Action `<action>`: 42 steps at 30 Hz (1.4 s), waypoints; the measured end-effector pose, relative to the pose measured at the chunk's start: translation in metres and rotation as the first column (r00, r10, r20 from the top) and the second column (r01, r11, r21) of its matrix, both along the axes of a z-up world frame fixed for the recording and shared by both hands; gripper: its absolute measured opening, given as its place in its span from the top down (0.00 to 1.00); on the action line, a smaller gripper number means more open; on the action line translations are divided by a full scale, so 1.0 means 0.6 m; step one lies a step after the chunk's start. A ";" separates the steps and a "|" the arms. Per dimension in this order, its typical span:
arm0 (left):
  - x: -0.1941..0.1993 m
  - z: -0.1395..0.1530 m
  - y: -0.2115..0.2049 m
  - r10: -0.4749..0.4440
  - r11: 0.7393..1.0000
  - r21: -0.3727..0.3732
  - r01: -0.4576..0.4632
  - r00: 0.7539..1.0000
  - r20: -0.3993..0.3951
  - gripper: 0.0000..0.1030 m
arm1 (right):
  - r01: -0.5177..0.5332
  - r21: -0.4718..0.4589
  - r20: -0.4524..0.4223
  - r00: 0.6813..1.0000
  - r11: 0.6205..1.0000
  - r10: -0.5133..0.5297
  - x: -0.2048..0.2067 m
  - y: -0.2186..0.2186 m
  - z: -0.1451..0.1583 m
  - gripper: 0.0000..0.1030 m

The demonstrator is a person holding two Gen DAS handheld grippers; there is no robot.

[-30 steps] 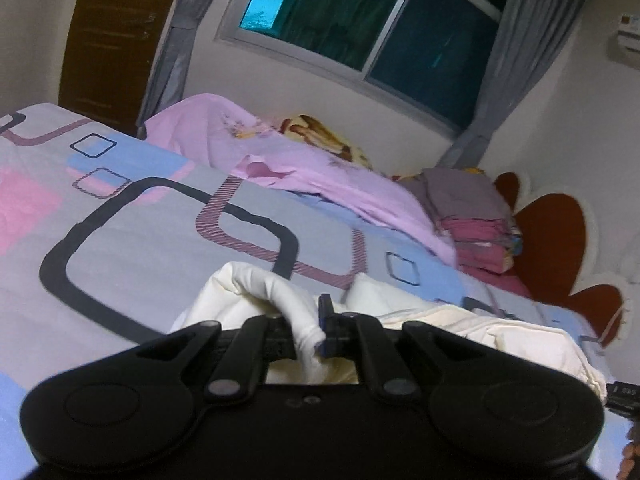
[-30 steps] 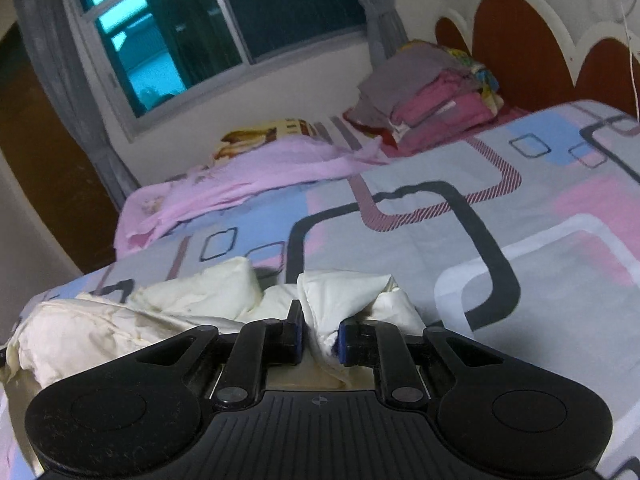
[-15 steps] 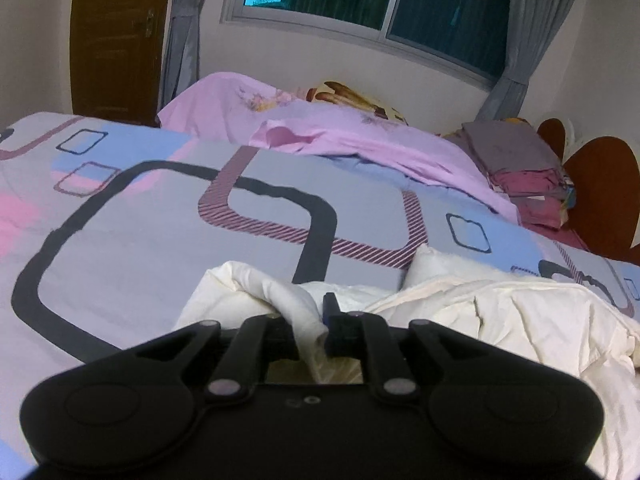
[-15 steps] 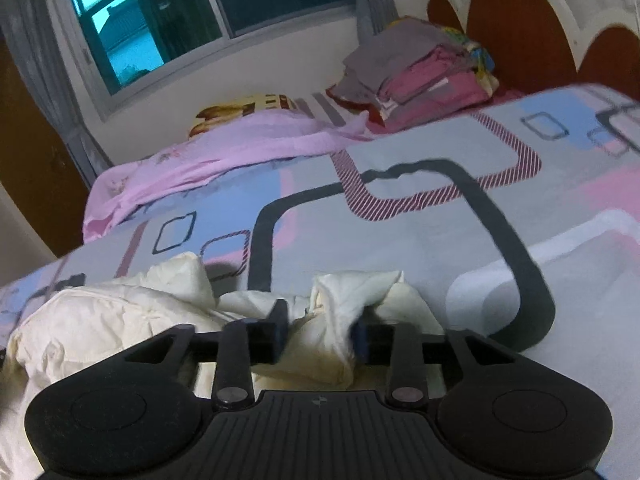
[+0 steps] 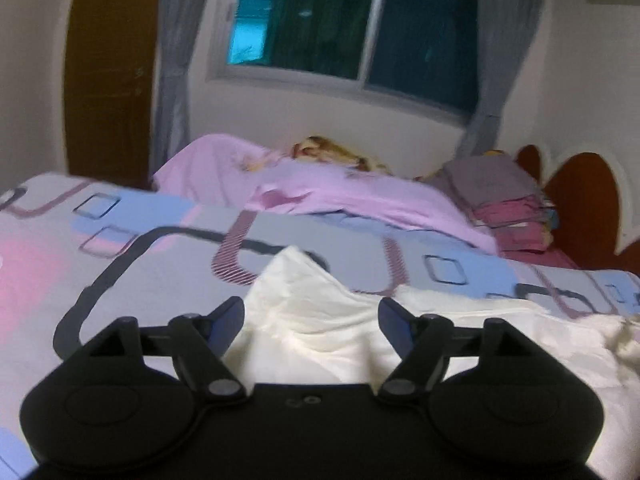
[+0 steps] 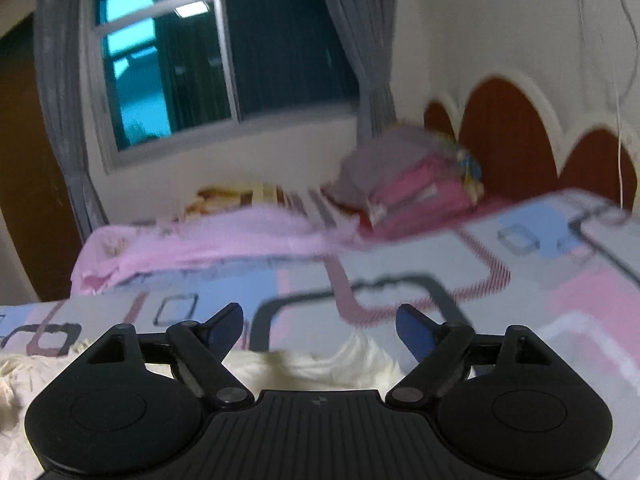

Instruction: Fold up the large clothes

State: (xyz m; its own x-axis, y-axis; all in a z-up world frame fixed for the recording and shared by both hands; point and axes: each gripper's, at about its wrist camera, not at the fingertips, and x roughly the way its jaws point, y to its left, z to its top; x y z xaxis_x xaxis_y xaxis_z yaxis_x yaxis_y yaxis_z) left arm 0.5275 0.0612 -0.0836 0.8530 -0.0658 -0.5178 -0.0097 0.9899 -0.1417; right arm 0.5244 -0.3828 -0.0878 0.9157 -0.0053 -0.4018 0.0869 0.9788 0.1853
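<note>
A large cream-white garment point(image 5: 320, 320) lies crumpled on the patterned bed cover point(image 5: 160, 272). My left gripper point(image 5: 311, 316) is open, its jaws spread wide over a raised fold of the cloth, holding nothing. In the right wrist view the same cream garment point(image 6: 320, 364) shows low between the jaws and at the lower left. My right gripper point(image 6: 319, 326) is open too, raised a little above the cloth and empty. Both views are motion-blurred.
A pink sheet point(image 5: 360, 196) lies rumpled along the far side of the bed. A stack of folded grey and pink clothes point(image 6: 408, 172) sits by the red scalloped headboard point(image 6: 520, 128). A window with grey curtains point(image 5: 352, 32) and a brown door point(image 5: 108, 72) are behind.
Both grippers have opened and let go of the cream garment, which has dropped onto the bed. Both have lifted and pulled back slightly.
</note>
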 end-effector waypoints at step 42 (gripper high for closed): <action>0.094 -0.162 -0.088 -0.056 0.990 0.120 0.067 0.994 -0.092 0.46 | -0.258 -0.082 -0.250 0.941 0.963 0.230 0.133 0.118 -0.194 0.44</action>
